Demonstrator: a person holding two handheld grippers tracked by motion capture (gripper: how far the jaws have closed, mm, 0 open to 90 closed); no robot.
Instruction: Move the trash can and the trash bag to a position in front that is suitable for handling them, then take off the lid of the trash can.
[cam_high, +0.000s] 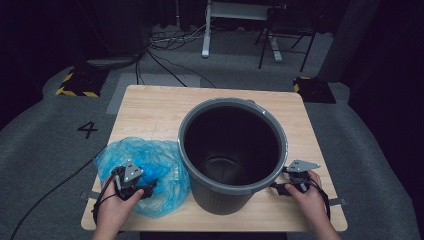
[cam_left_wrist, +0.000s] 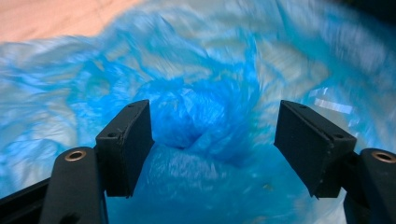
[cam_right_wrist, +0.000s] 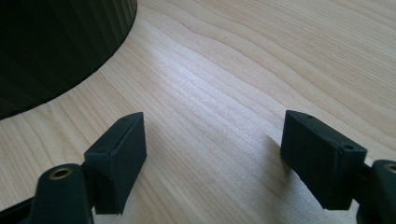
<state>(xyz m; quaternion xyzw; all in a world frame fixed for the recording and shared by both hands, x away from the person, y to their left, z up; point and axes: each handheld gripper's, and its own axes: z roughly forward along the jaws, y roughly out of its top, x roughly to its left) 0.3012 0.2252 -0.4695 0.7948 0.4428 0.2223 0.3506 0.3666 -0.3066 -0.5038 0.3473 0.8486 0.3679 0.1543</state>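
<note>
A dark grey bin (cam_high: 232, 150) stands upright in the middle of the wooden table (cam_high: 150, 107), its mouth open and nothing visible inside. A crumpled blue plastic bag (cam_high: 145, 172) lies on the table against the bin's left side. My left gripper (cam_high: 134, 181) hovers over the bag's near part. In the left gripper view that gripper (cam_left_wrist: 212, 142) is open, its jaws wide apart on either side of a bunched fold of the bag (cam_left_wrist: 201, 121). My right gripper (cam_high: 295, 181) sits low beside the bin's right side. It is open (cam_right_wrist: 212, 158) over bare wood, with the bin's ribbed wall (cam_right_wrist: 56, 46) at the left.
The table's near edge lies just under both hands. Bare wood shows behind the bin and along its right side (cam_high: 310, 130). Beyond the table are grey floor, cables (cam_high: 165, 60), a chair (cam_high: 287, 30) and yellow-black striped blocks (cam_high: 77, 82).
</note>
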